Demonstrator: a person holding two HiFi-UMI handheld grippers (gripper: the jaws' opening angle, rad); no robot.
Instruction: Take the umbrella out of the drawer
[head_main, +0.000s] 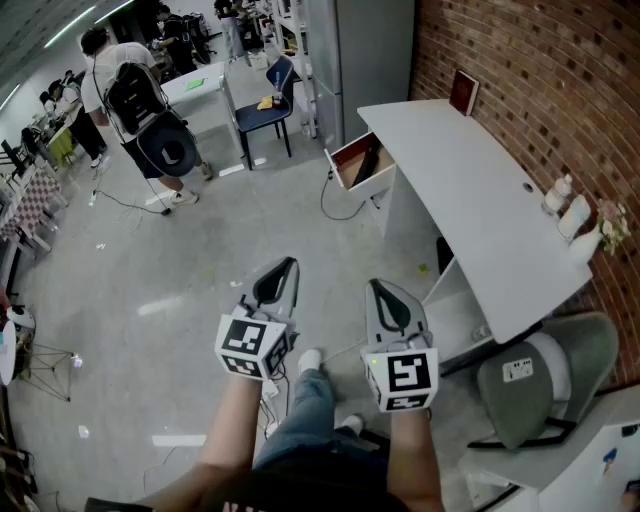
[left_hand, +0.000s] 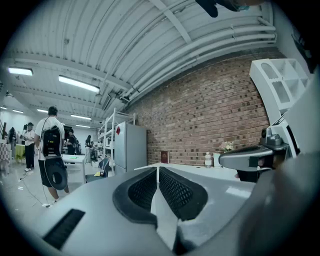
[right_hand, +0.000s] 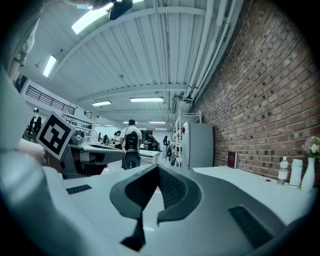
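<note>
At the far end of the white desk (head_main: 470, 190), a drawer (head_main: 352, 168) stands pulled open. A dark, long umbrella (head_main: 367, 158) lies inside it. Both grippers are held level over the floor, well short of the drawer and side by side. My left gripper (head_main: 285, 268) has its jaws together with nothing between them, as the left gripper view (left_hand: 158, 169) also shows. My right gripper (head_main: 381, 288) is likewise shut and empty (right_hand: 158, 167). The drawer is hidden in both gripper views.
The desk runs along a brick wall and carries bottles (head_main: 560, 195), a vase (head_main: 605, 232) and a red book (head_main: 463, 92). A grey-green chair (head_main: 545, 375) stands near right. A cable (head_main: 335, 205) lies below the drawer. A person with a backpack (head_main: 140, 100) and a blue chair (head_main: 265, 110) are farther off.
</note>
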